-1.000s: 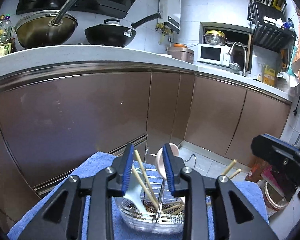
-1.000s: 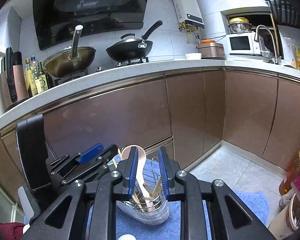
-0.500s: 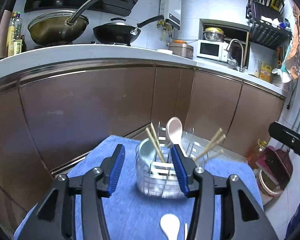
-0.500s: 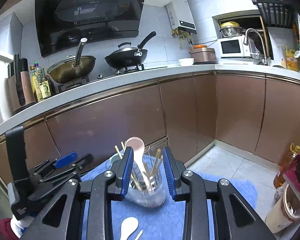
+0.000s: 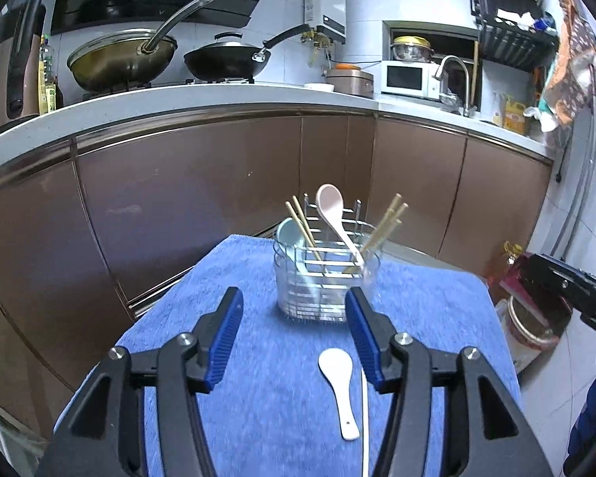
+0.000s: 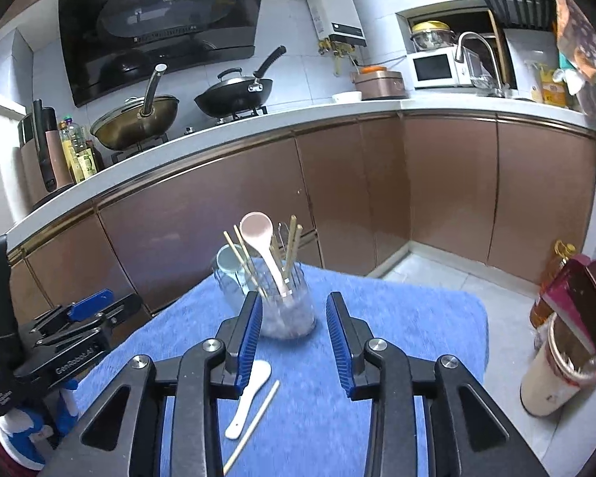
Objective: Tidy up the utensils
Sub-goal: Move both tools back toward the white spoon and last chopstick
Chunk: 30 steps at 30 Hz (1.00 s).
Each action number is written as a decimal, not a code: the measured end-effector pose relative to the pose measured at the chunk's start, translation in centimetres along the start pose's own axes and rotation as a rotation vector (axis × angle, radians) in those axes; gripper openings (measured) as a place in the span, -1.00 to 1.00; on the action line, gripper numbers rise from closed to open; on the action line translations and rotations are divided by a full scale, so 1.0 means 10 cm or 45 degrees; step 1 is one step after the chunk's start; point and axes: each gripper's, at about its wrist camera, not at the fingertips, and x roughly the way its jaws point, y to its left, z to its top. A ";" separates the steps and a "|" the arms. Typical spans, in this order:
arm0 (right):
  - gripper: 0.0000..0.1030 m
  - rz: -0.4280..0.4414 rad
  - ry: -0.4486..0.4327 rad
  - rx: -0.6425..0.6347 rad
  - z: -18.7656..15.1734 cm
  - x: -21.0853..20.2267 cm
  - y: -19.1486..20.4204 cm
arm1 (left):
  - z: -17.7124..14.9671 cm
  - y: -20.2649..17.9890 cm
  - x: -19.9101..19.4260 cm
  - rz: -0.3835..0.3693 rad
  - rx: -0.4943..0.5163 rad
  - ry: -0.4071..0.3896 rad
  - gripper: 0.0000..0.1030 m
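A clear utensil holder with a wire rack [image 5: 326, 278] [image 6: 286, 306] stands on the blue towel [image 5: 238, 278]. A pink spoon [image 5: 329, 202] [image 6: 256, 228], a pale blue spoon [image 5: 292, 232] and several chopsticks [image 5: 385, 222] stand in it. Nearer to me, a white spoon [image 5: 337, 385] [image 6: 250, 389] and one chopstick [image 6: 254, 421] lie flat on the towel. My left gripper [image 5: 293, 294] hangs short of the holder, its jaws opening with nothing between them. My right gripper [image 6: 293, 300] is also back from the holder, its jaws opening and empty.
Brown cabinet doors [image 5: 178, 206] under a white counter [image 5: 218, 99] run close behind the towel's far edge. Two woks [image 6: 139, 119] sit on the stove. On the floor at the right stand a bucket [image 6: 552, 365] and an oil bottle [image 6: 560, 254].
Both grippers have drawn back from the holder and their jaws have widened. The pink spoon now stands free in the holder. The white spoon and loose chopstick have come into view.
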 end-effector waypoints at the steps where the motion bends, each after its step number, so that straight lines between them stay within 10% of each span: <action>1: -0.39 -0.001 0.003 0.007 -0.02 -0.03 0.00 | -0.03 -0.02 -0.05 0.005 0.008 0.002 0.00; 30: -0.36 -0.035 0.112 0.047 -0.46 -0.32 0.13 | -0.47 -0.04 -0.38 -0.054 0.050 0.176 0.01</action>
